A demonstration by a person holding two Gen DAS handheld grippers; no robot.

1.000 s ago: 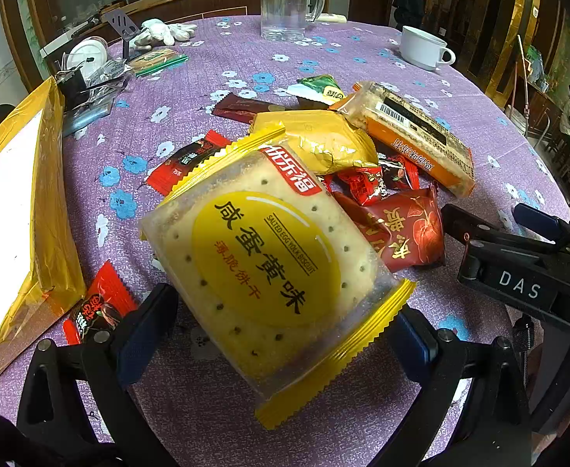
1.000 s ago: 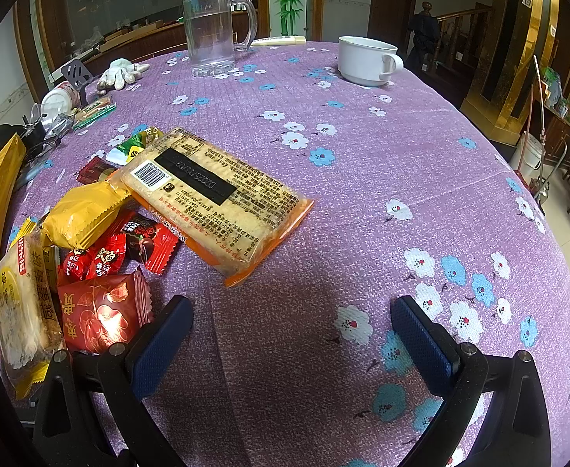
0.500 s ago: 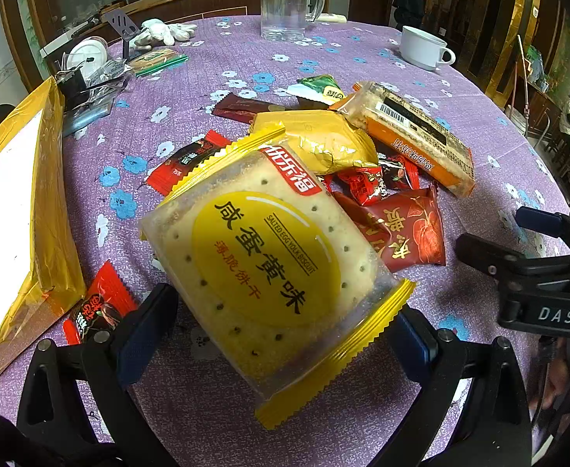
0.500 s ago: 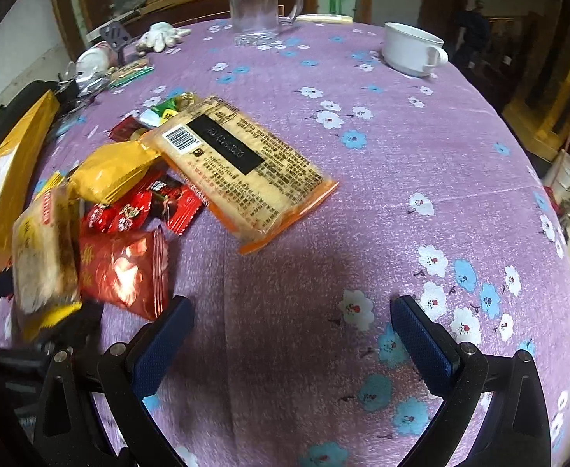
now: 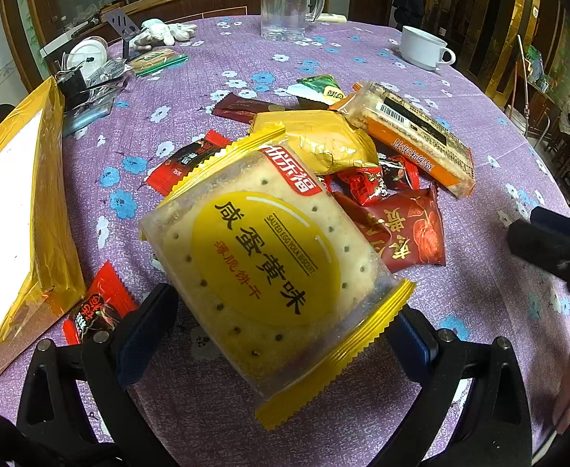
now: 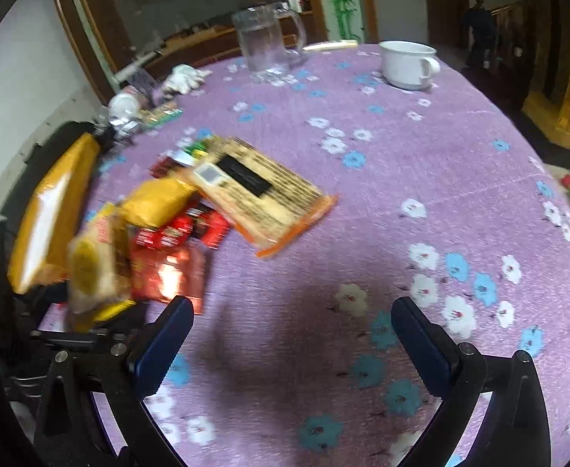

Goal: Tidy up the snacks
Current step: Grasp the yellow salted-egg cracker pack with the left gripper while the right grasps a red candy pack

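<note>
Salted egg yolk biscuit pack (image 5: 269,268) clamped in left gripper (image 5: 281,334) above snack pile; right gripper (image 6: 290,344) spread wide, empty, over purple floral tablecloth (image 6: 421,163).

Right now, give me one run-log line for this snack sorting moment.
left gripper: shut on salted egg yolk biscuit pack | right gripper: open, empty, over tablecloth | snack pile: unsorted

The left gripper (image 5: 277,327) is clamped on a biscuit pack (image 5: 265,257), its blue-padded fingers (image 5: 144,334) pressing both sides. The right gripper (image 6: 290,346) hangs above the table with its jaws spread wide and nothing between them.
</note>
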